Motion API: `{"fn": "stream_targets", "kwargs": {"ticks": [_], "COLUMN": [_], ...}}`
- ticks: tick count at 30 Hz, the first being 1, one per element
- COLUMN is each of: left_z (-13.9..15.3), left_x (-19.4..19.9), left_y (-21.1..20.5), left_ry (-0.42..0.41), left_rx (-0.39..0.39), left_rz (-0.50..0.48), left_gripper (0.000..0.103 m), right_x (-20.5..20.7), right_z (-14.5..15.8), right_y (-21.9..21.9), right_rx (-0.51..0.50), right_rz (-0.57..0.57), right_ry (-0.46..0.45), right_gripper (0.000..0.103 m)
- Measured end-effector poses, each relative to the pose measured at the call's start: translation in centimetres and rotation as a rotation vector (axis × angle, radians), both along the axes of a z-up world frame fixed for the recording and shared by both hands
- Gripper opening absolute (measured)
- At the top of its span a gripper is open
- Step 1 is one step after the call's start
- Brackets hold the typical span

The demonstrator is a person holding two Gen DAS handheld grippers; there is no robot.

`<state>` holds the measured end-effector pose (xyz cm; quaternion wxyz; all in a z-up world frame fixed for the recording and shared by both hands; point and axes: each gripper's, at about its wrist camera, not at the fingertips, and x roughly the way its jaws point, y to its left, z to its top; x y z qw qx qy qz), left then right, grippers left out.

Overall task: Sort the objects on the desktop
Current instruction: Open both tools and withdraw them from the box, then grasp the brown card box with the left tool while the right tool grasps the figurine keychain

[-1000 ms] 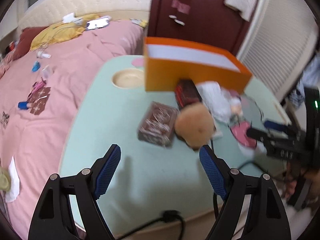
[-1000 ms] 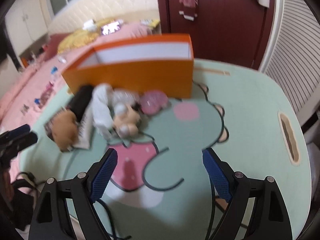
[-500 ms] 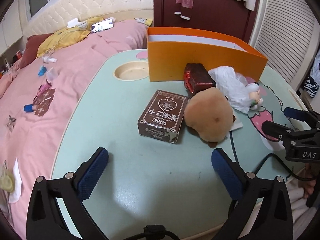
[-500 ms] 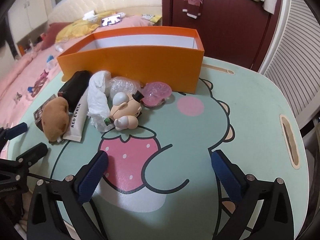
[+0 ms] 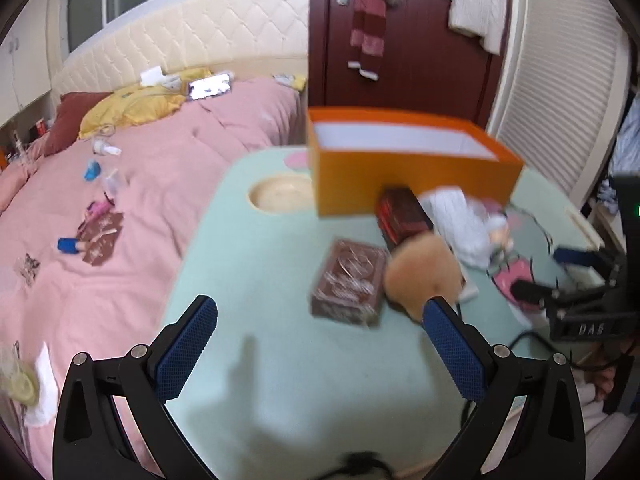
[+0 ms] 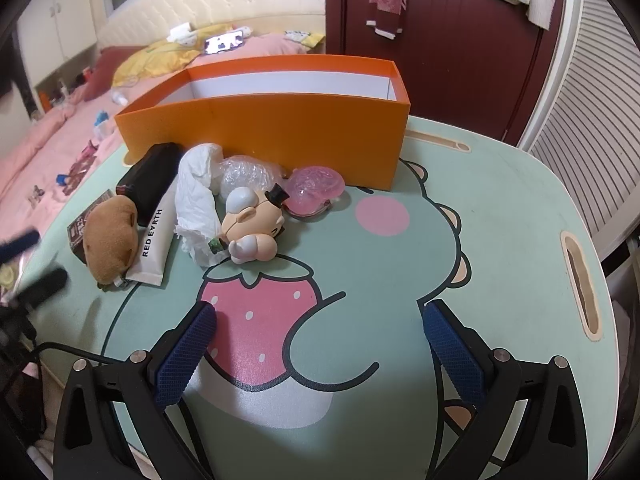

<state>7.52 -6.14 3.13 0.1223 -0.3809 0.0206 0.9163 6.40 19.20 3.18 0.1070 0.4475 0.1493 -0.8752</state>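
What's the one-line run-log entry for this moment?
phase: pre-grasp | left gripper: open, empty | right gripper: open, empty | orange box: nothing visible inside | clutter: on table

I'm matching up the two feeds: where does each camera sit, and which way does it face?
Left wrist: on the left hand-held gripper, over the table's bed-side end, facing the orange box; own open fingers show.
Right wrist: on the right hand-held gripper, facing the box's long side; own open fingers show.
Shared: box, plush, each other's gripper.
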Motion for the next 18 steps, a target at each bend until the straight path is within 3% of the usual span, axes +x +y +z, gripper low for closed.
{"fn": "stream_targets", "kwargs": {"ticks": [4,9,13,16,18], "left_z": [-0.1,-0.4,-0.9,-1.8,-2.2], "left_x": [-2.0,-3.5,-4.6,-5.6,-6.1], "left_y": [-1.6,-1.3,-0.6,-0.1,0.1], "left_ry": [-0.091,-0.087,-0.124,-0.178,-0.212], "left_rx": [0.106,0.019,0.016,0.036,0.063], "left_rz": [0.017,-0.004,-0.067,-0.119,-0.148], "left_gripper": [0.100,0.096,0.096,0.085,0.085], "right_x": [-0.1,0.0,0.1,0.3,0.2], "right_z": [0.0,0.0,-0.1,-0.2,-0.2], "right_y": [-0.1,-0.1,-0.3,-0.5,-0.5], "right_rx": [0.000,-0.001,-0.001,-0.001,-0.001], "right_rz": [0.003,0.003,0.002,0.003,0.004], "right_ry": [0.001,0.001,0.004,0.006,0.006], "right_gripper": [0.103,0.103,0.103,0.103,0.103]}}
